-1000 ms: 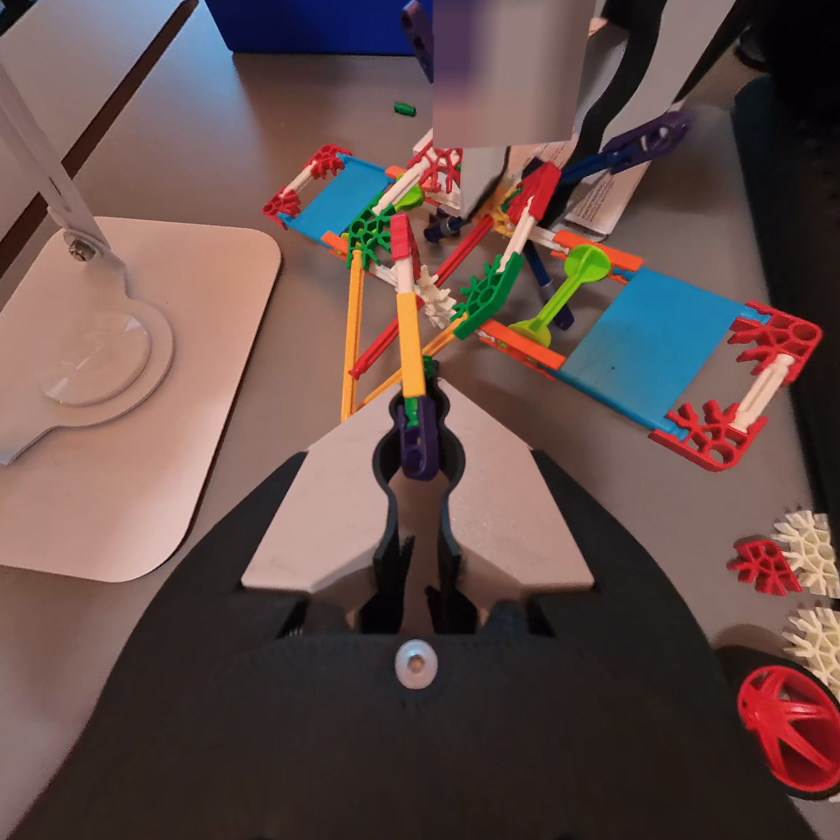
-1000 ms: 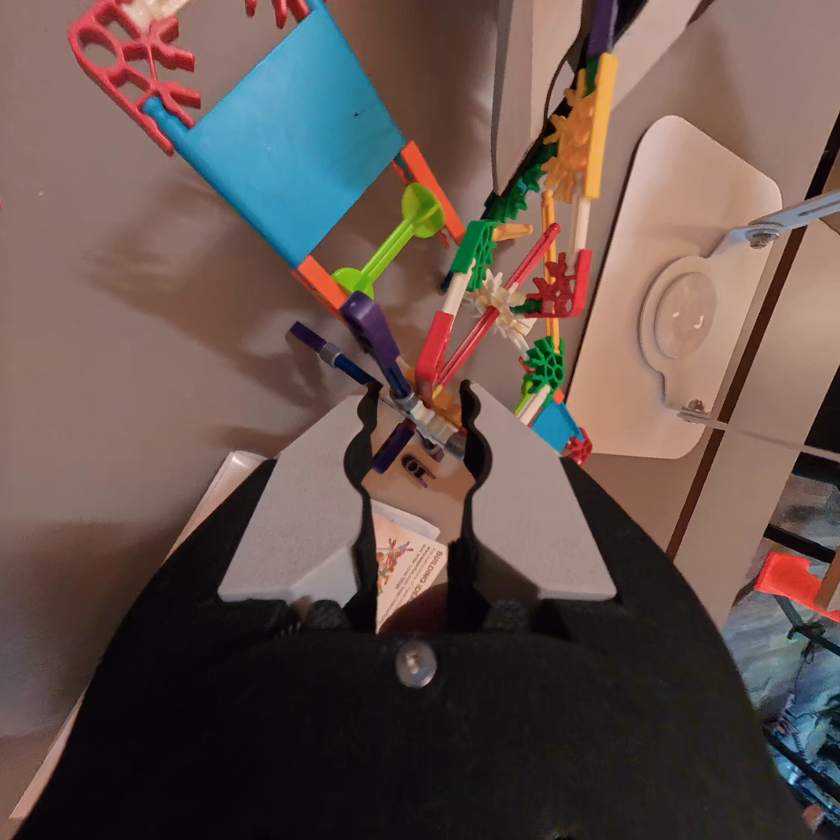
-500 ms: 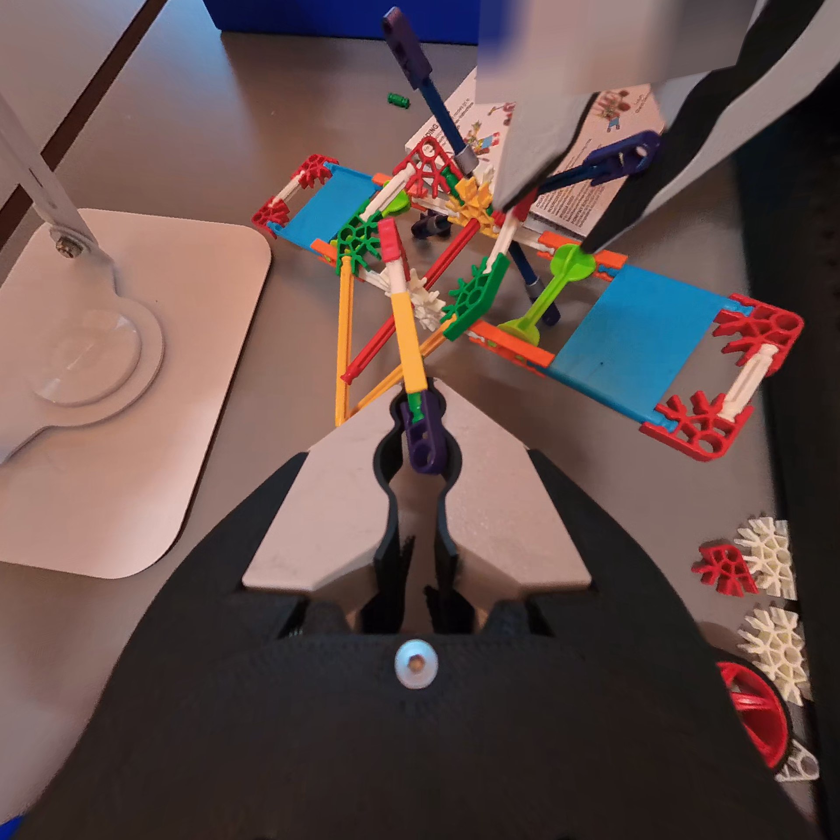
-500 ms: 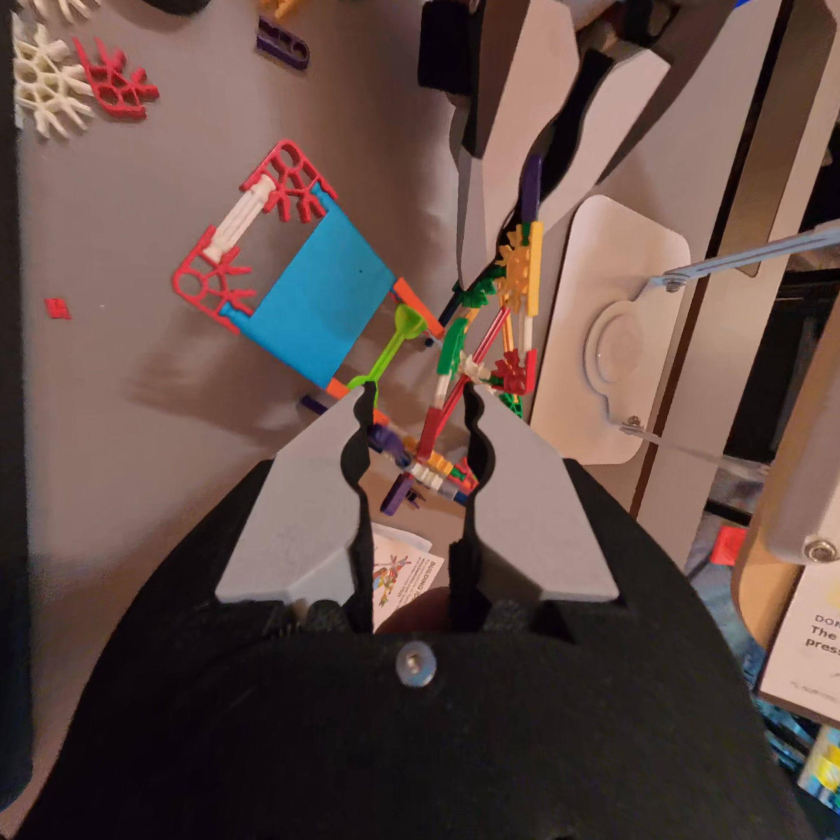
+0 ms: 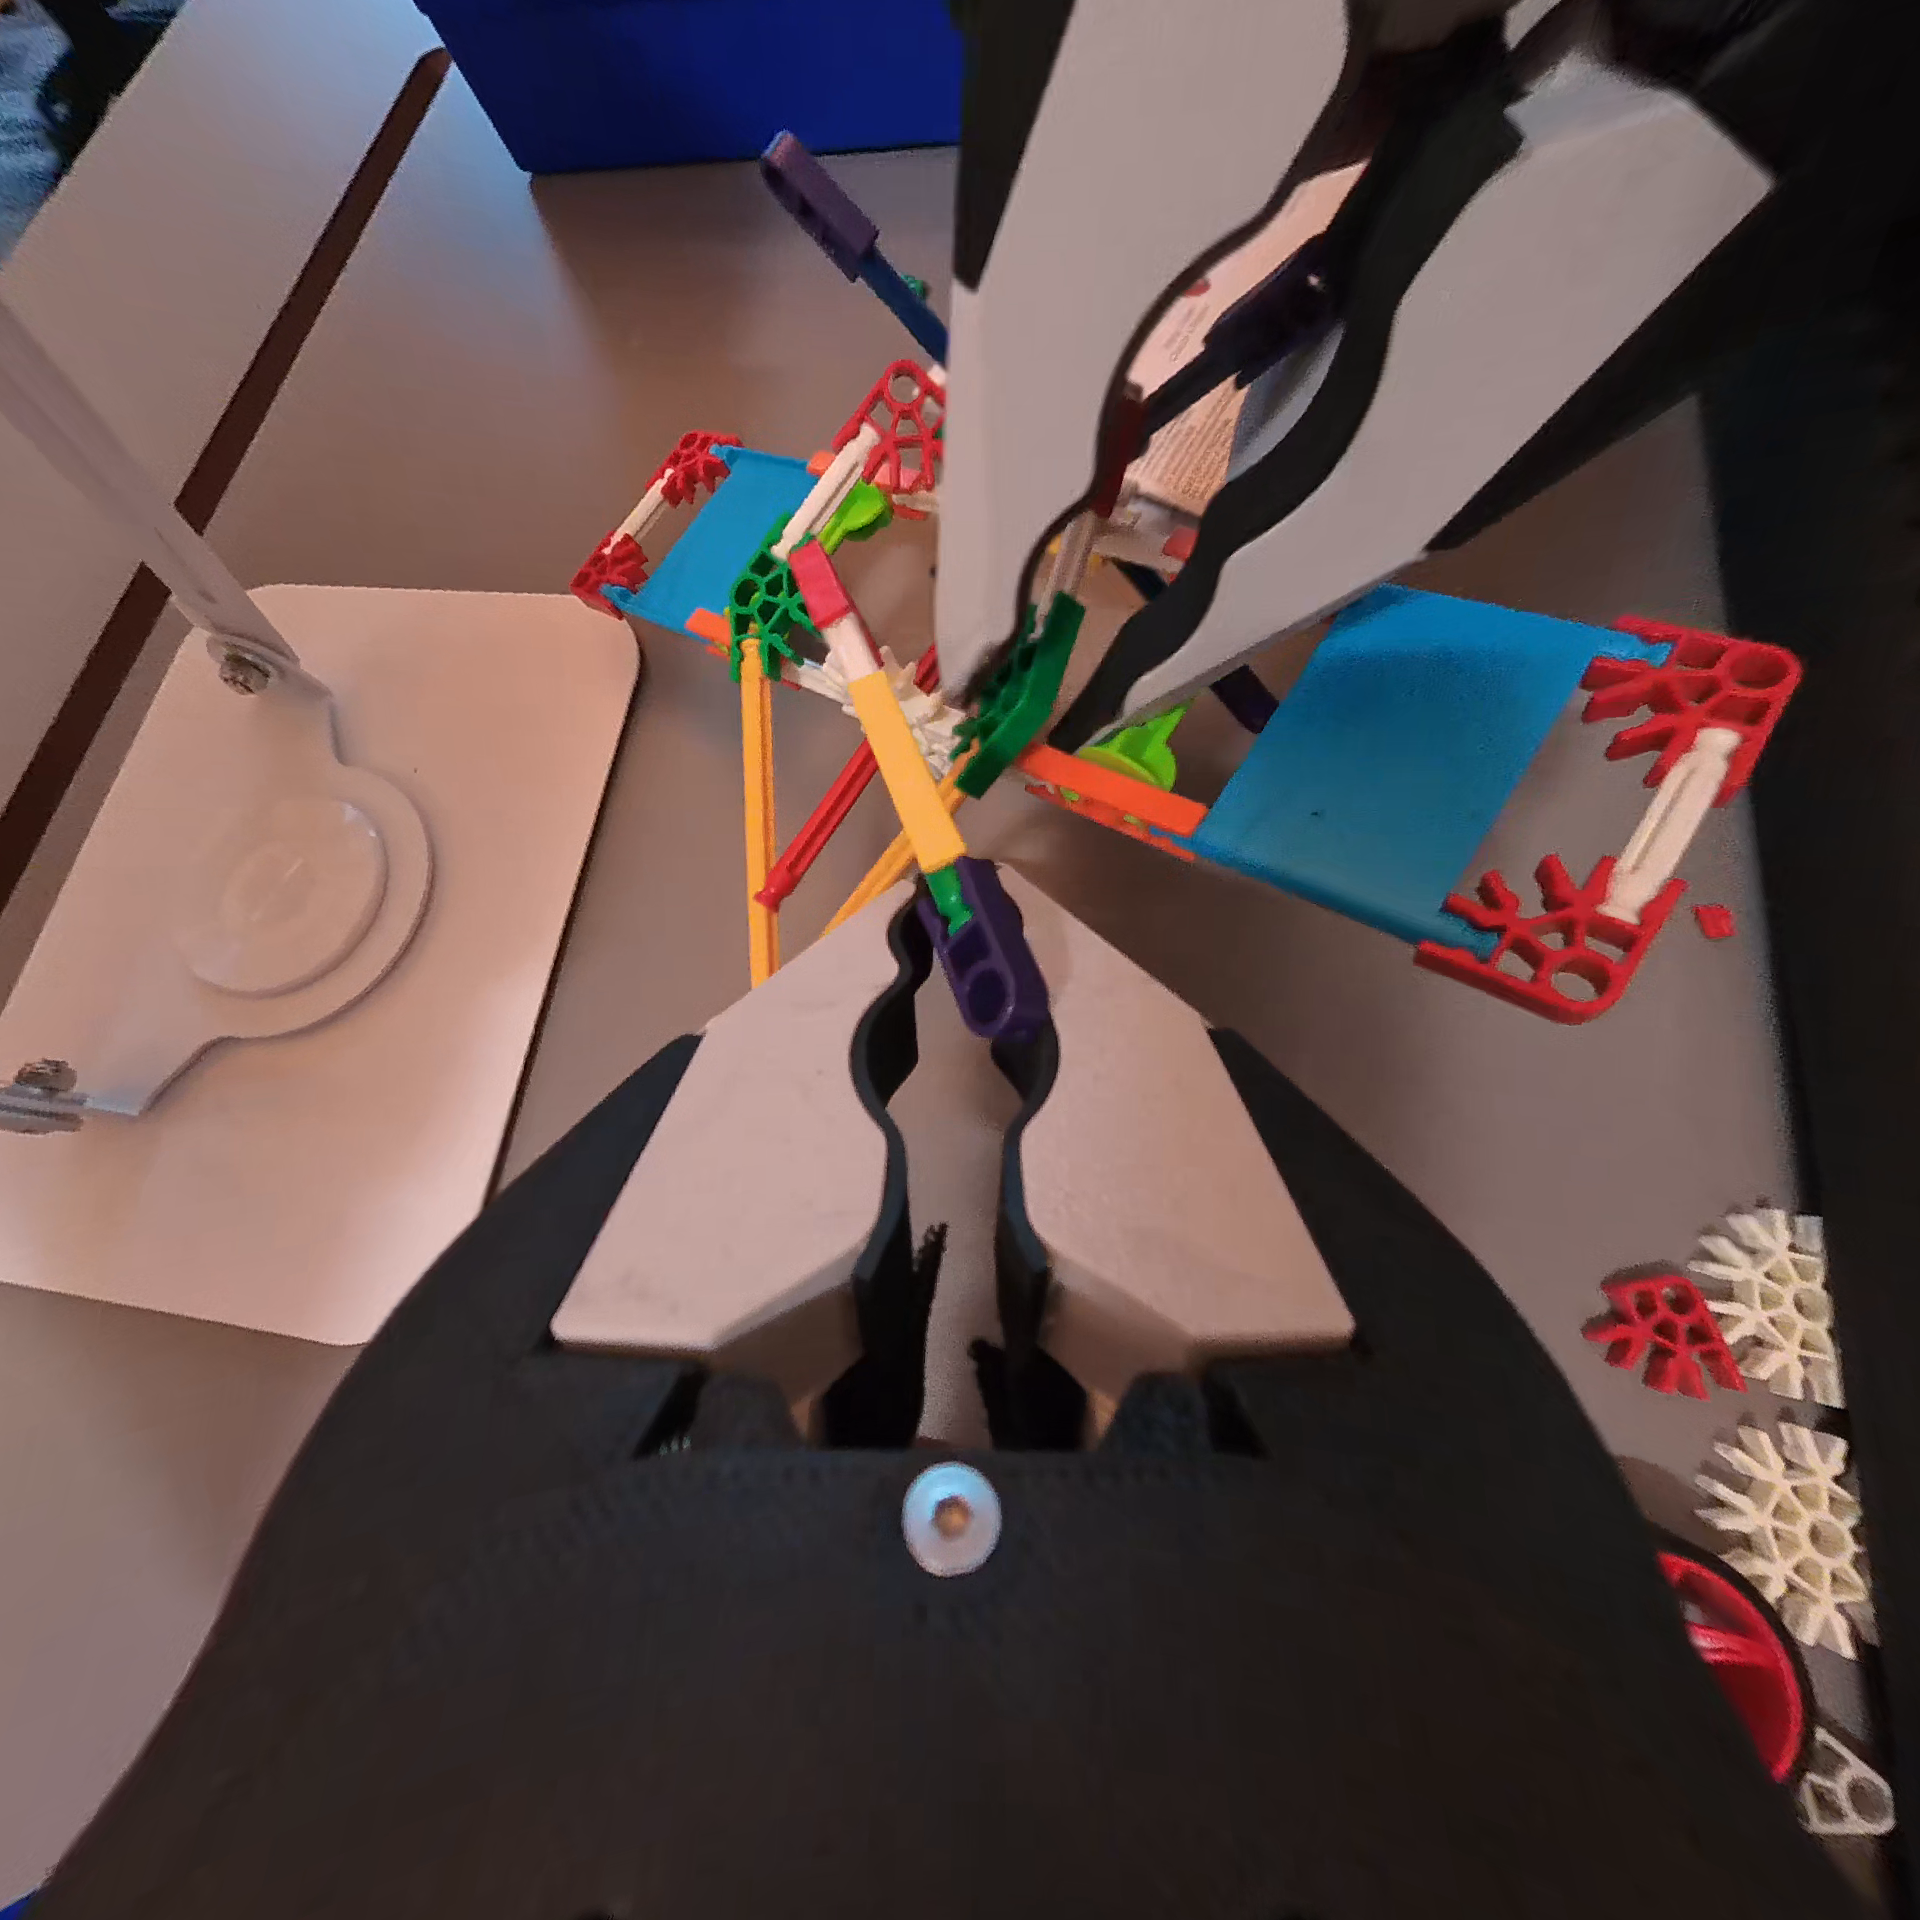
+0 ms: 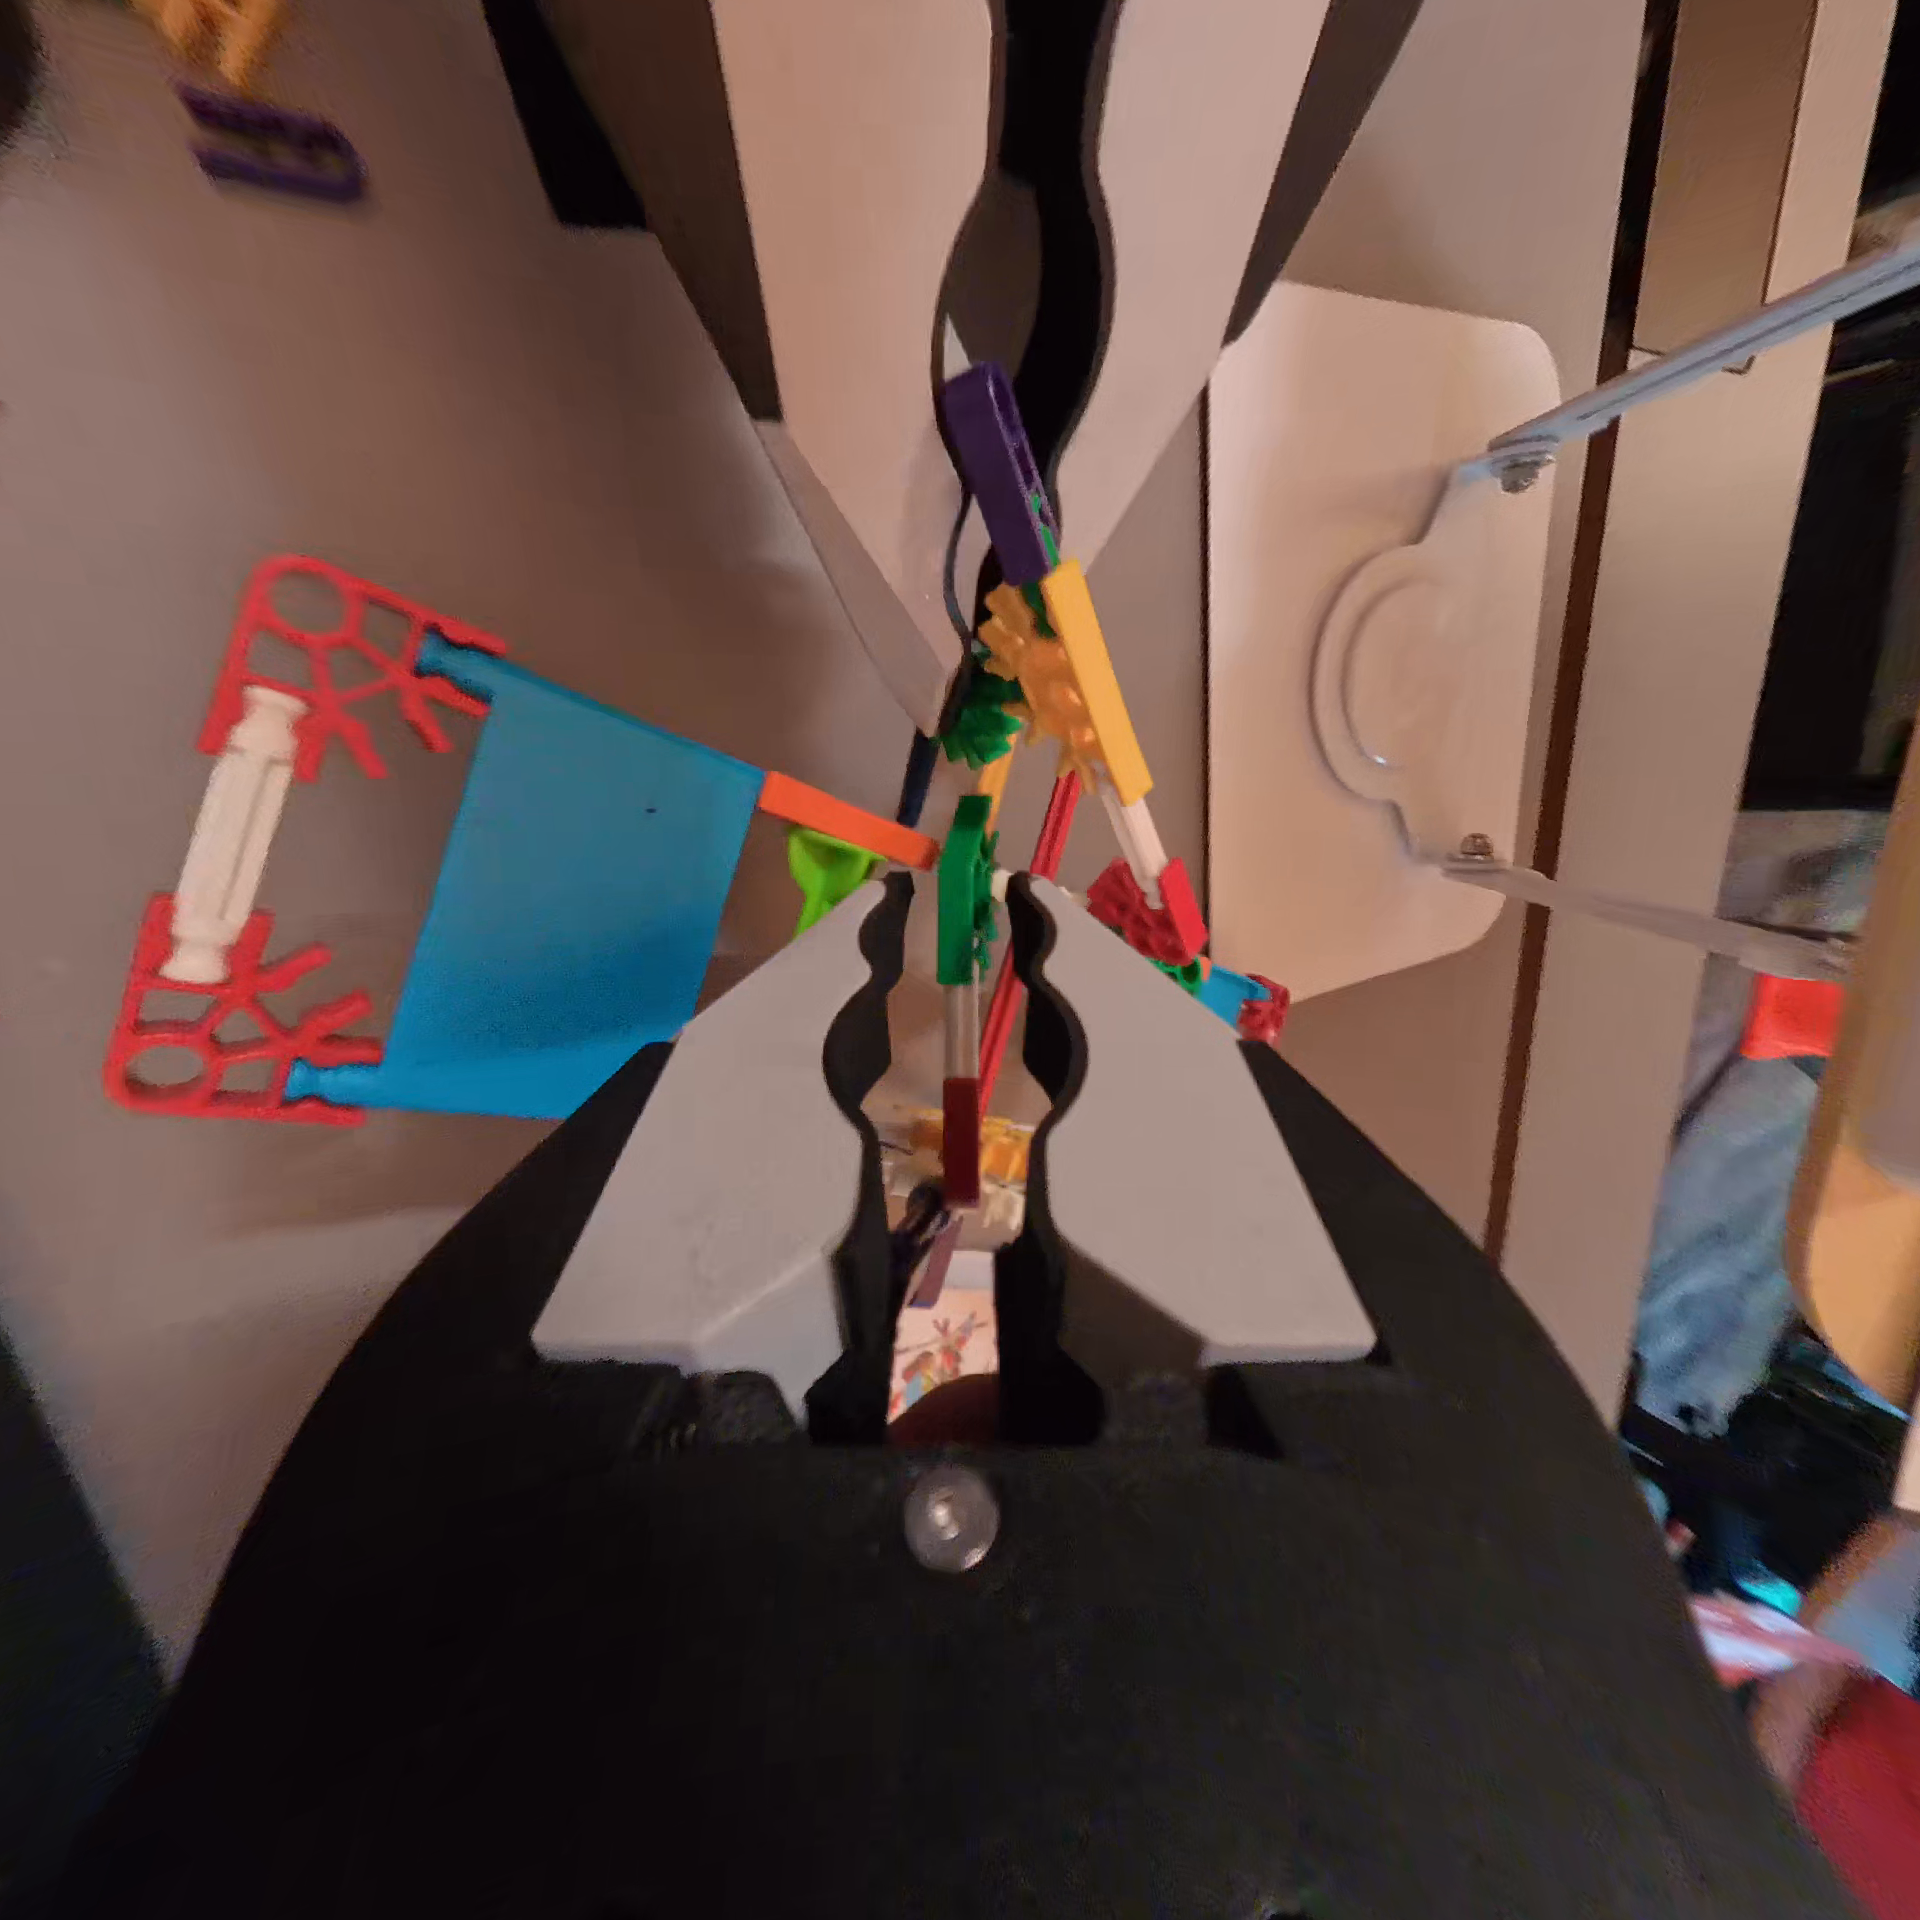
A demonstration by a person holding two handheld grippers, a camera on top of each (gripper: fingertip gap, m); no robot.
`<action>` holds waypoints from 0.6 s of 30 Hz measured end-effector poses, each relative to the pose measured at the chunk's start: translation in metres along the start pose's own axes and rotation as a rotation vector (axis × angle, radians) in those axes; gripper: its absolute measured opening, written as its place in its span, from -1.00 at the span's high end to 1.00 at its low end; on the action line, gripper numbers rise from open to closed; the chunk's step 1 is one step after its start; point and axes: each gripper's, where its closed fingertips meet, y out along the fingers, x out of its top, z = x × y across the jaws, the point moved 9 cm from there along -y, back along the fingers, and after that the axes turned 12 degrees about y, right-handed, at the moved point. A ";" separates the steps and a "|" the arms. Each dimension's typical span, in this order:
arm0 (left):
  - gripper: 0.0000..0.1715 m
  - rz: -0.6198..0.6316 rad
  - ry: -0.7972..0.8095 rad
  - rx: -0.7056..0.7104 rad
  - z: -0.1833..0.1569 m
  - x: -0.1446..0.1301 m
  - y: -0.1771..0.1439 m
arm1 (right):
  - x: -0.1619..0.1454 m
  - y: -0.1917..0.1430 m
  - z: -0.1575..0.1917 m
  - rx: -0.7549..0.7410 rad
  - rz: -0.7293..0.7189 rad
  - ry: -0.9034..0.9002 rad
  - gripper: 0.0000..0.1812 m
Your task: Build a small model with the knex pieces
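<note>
A colourful rod-and-connector toy model (image 5: pixel 904 748) with two blue panels (image 5: pixel 1403 758) lies on the grey table. My left gripper (image 5: pixel 961 914) is shut on the purple connector (image 5: pixel 982 966) at the end of the model's yellow rod (image 5: pixel 904 758). It also shows at the top of the right wrist view (image 6: pixel 1003 582), with the purple connector (image 6: pixel 997 468) between its fingers. My right gripper (image 6: pixel 961 883) reaches in from the far side (image 5: pixel 1023 701). Its jaws stand narrowly apart around a green connector (image 6: pixel 961 883) and the white-and-red rod (image 6: pixel 961 1081) behind it, with small gaps on both sides.
A white stand base plate (image 5: pixel 312 935) lies at the left. Loose red and white connectors (image 5: pixel 1714 1330) and a red wheel (image 5: pixel 1735 1662) lie at the right by a black edge. A blue box (image 5: pixel 675 73) stands at the back. A printed leaflet (image 6: pixel 940 1351) lies under the right gripper. Less than 4 cm separates the two grippers' tips. The red wheel (image 5: pixel 1735 1662) is about 20 cm from both grippers' fingertips.
My right gripper has moved forward over the model and its jaws have narrowed around the green connector. My left gripper has kept its hold on the purple connector.
</note>
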 end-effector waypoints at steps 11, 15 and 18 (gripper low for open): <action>0.96 0.015 0.011 0.033 0.002 0.000 -0.001 | -0.009 0.010 -0.008 -0.089 0.028 -0.105 0.96; 0.97 -0.021 -0.036 0.021 0.008 -0.003 -0.007 | -0.011 0.004 -0.010 -0.062 -0.005 -0.127 0.96; 0.96 -0.029 -0.054 0.005 0.009 -0.004 -0.010 | -0.013 0.002 -0.009 -0.055 -0.012 -0.161 0.96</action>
